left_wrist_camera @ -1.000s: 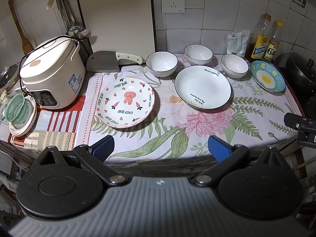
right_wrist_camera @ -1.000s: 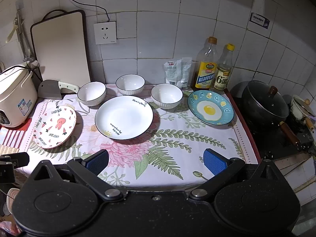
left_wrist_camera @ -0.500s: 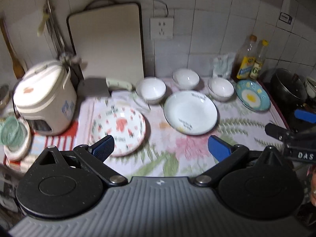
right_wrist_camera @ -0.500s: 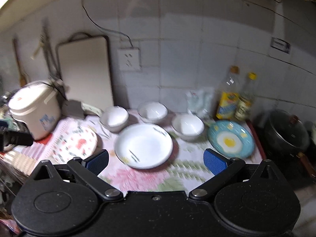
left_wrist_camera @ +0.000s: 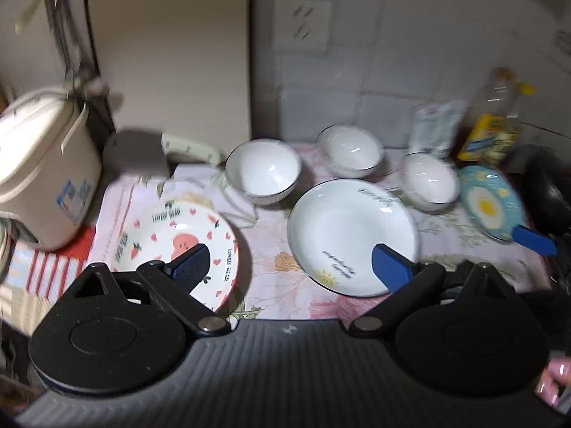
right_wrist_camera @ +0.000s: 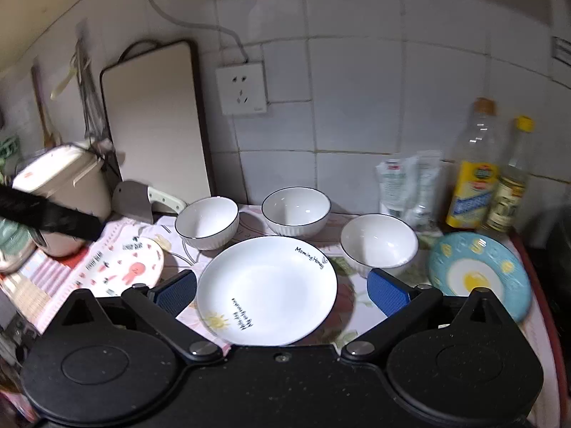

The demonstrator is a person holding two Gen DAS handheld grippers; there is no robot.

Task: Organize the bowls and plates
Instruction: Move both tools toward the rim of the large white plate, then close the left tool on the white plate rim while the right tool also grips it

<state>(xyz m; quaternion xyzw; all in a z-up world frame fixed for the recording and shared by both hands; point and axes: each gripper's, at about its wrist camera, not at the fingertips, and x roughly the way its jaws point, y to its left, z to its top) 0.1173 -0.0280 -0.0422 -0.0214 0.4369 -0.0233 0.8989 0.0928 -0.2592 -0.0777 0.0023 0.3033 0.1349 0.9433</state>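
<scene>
On the floral cloth (left_wrist_camera: 278,267) lie a pink bear plate (left_wrist_camera: 171,228), a white plate (left_wrist_camera: 349,228) and a blue egg plate (left_wrist_camera: 490,203). Three white bowls (left_wrist_camera: 264,171) (left_wrist_camera: 351,149) (left_wrist_camera: 430,182) stand behind them. My left gripper (left_wrist_camera: 289,267) hovers between the pink and white plates; its jaws are closing with nothing between them. My right gripper (right_wrist_camera: 282,294) stands open just above the white plate (right_wrist_camera: 267,271), holding nothing. Its view also shows the pink plate (right_wrist_camera: 125,267), the bowls (right_wrist_camera: 207,221) (right_wrist_camera: 296,210) (right_wrist_camera: 378,242) and the egg plate (right_wrist_camera: 478,271).
A rice cooker (left_wrist_camera: 43,164) stands at the left, with a cleaver (left_wrist_camera: 142,149) and a leaning cutting board (left_wrist_camera: 171,53) behind the plates. Oil bottles (right_wrist_camera: 474,171) and a packet (right_wrist_camera: 407,185) stand at the back right. A dark pan (left_wrist_camera: 546,192) borders the right edge.
Both grippers have come forward and lower over the counter, so the plates and bowls look larger. The left jaws stand slightly narrower than before.
</scene>
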